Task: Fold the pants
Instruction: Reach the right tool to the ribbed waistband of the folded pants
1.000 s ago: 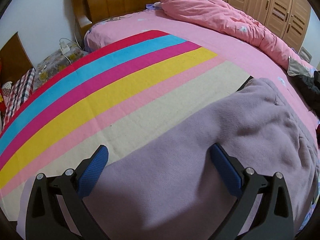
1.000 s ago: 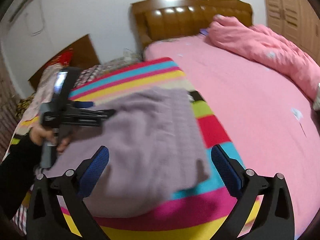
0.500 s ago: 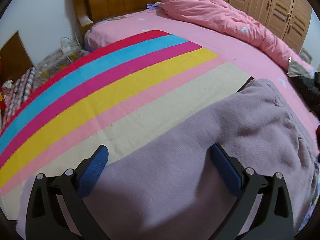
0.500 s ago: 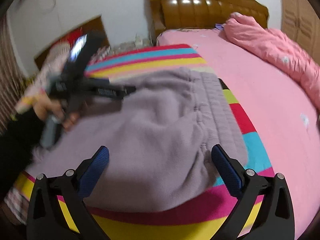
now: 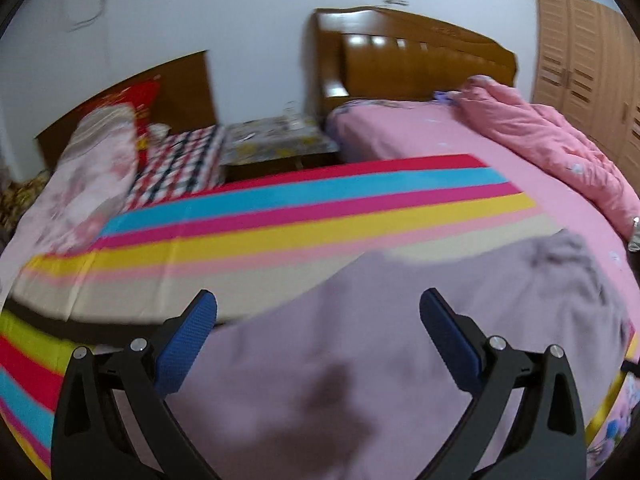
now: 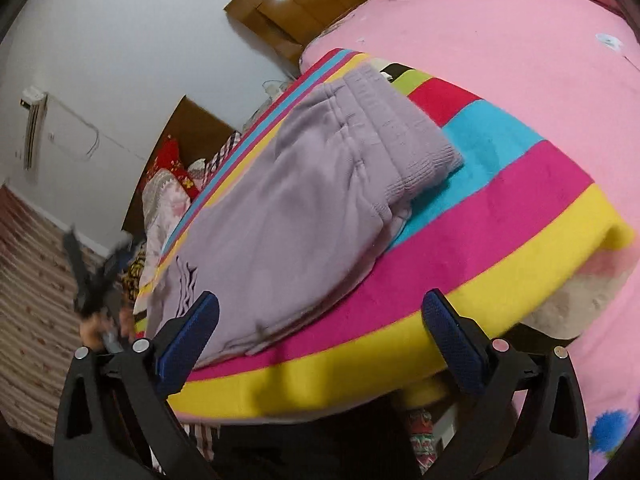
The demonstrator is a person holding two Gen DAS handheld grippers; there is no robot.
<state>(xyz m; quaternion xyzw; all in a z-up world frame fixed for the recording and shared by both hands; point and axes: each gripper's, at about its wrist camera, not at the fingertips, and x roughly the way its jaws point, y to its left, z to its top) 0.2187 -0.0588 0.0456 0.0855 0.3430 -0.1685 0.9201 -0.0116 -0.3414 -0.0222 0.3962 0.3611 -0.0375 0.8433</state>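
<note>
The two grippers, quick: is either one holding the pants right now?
Left gripper: open, holding nothing, above the purple pants.
Right gripper: open, holding nothing.

Home bedroom: bed [image 5: 460,148], wardrobe [image 5: 580,60].

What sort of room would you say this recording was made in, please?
Most likely a home bedroom: a bed with a wooden headboard and a pink quilt, a louvred wardrobe, and lilac pants laid out on a striped blanket.
</note>
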